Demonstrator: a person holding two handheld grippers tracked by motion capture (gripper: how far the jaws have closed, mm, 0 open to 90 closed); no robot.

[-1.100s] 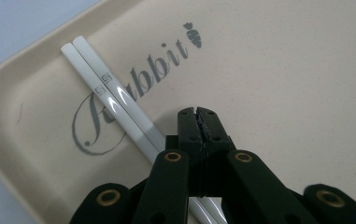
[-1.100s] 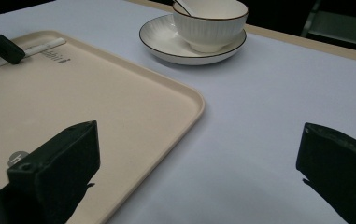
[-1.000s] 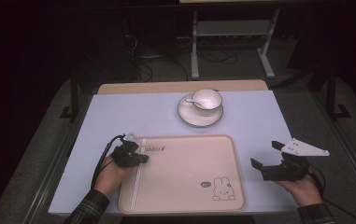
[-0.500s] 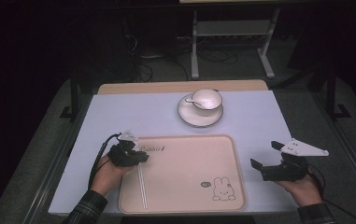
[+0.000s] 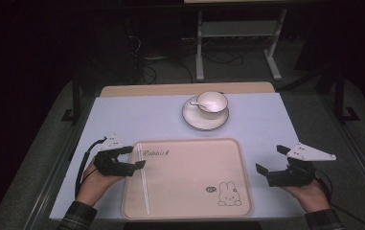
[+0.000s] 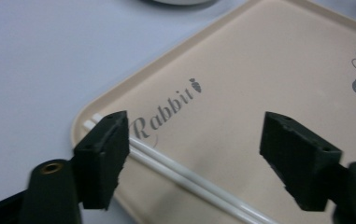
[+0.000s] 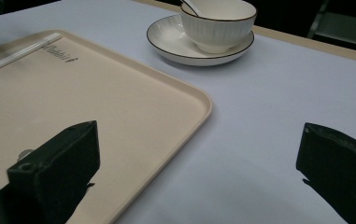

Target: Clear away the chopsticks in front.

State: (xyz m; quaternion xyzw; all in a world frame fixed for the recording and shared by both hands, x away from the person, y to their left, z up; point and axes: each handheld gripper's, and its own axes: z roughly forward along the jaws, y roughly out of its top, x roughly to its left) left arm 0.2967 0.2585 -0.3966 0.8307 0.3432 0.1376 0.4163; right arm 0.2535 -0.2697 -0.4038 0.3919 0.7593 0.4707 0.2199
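Now the left tool has just opened; chopsticks lie on tray.

Matt plastic tray, glossy white chopsticks

Tray beige w/ grey "Rabbit" script & white bunny print. Chopsticks white. Cup & saucer white, dark rim line, fine ribbed pattern. Surface pale lilac-white, tan edge. Jaws black. Sleeves plaid.
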